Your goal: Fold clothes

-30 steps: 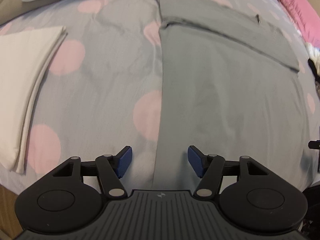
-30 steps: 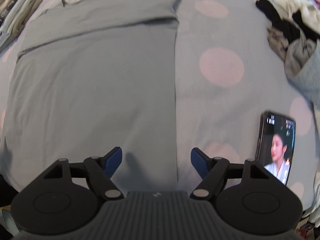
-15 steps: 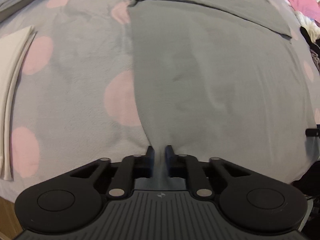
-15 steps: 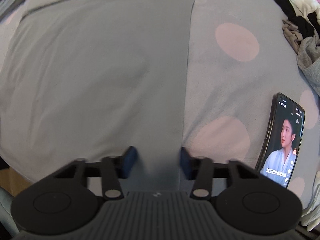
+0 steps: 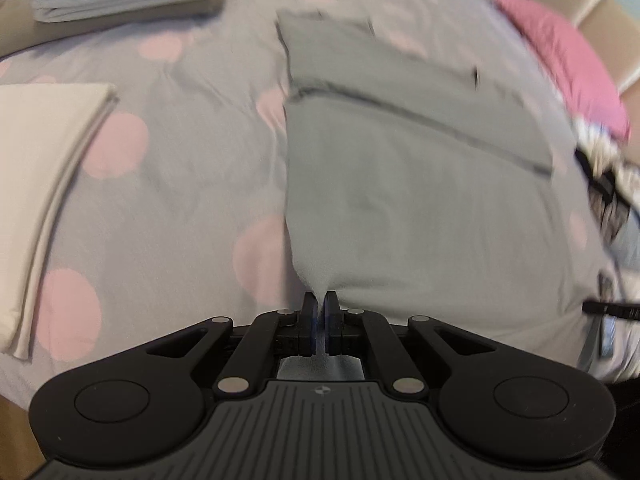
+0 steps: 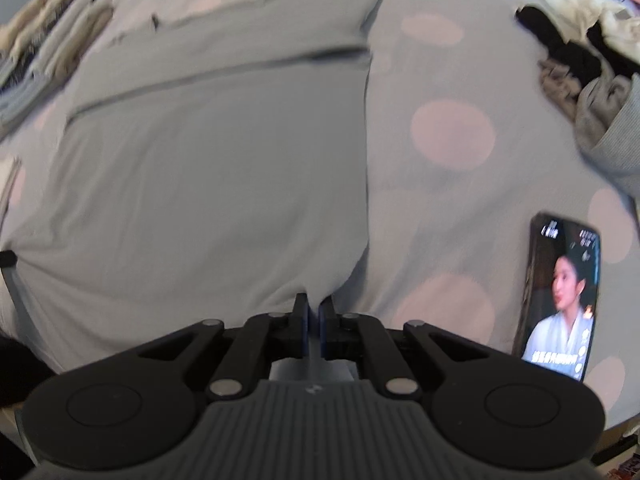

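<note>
Jaws of both the left gripper (image 5: pixel 319 300) and right gripper (image 6: pixel 313 302) pinch the grey garment (image 5: pixel 400 184), hiding its near corners; phone (image 6: pixel 562 296) writing is blurred, unreadable.

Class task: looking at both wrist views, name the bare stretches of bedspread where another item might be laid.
Free: between the cream folded cloth and the grey garment; between the garment and the phone. Crowded: the clothes pile.

Phone (image 6: pixel 560 296), screen lit, on dotted bedsheet (image 6: pixel 452 136); pink pillow (image 5: pixel 560 64) at far edge.
</note>
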The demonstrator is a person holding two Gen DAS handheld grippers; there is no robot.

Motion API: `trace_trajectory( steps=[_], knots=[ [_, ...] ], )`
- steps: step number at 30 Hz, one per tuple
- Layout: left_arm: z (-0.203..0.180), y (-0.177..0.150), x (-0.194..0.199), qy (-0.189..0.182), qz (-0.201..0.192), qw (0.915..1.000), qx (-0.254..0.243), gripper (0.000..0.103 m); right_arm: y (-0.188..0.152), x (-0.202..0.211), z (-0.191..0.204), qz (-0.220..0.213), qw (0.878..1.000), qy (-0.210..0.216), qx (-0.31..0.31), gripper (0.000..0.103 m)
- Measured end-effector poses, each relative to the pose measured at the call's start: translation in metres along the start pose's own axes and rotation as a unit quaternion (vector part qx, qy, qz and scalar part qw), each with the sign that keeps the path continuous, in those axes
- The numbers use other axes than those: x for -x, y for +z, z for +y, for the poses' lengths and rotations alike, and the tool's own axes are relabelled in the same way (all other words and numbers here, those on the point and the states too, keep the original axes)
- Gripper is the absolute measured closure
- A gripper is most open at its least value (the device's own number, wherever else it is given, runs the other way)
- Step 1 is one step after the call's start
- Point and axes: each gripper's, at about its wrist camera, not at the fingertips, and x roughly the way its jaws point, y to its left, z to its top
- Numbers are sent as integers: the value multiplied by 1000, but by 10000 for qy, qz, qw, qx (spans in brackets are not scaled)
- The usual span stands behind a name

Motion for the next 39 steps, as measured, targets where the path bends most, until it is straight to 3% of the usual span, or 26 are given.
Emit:
trace_trajectory(
  steps=[6, 11, 15, 17, 19, 23, 29, 35, 39],
  knots=[
    [-6, 20, -9, 88, -579, 9980, -218, 101, 23, 8, -3, -614, 9981, -79, -20, 97],
    [-15, 18, -30, 592, -472, 9941, -774, 96, 31, -13, 7, -710, 9963, -263, 400, 96],
    [-14, 10, -26, 996, -391, 9899, -933, 89, 30, -7, 16, -914, 9892, -779, 845, 72],
    [-17, 5, -18, 994, -442, 9878, -1114, 86, 27, 1, 22, -1117, 9826, -933, 1157, 72],
    [-31, -3, -10, 878, -527, 9809, -1651, 84, 20, 8, 34, -1168, 9765, -822, 1612, 72],
    [-60, -25, -5, 664, -573, 9598, -2665, 77, -5, 7, 63, -965, 9549, -479, 2767, 72],
    [-93, -63, -12, 378, -277, 9176, -3948, 65, -63, -12, 100, -413, 8807, -365, 4705, 69],
    [-112, -103, -28, 447, 50, 8654, -4991, 60, -97, -20, 112, -246, 8347, -413, 5485, 50],
    [-115, -120, -40, 732, 117, 8356, -5444, 60, -109, -24, 116, -261, 8137, -528, 5783, 50]
  ],
)
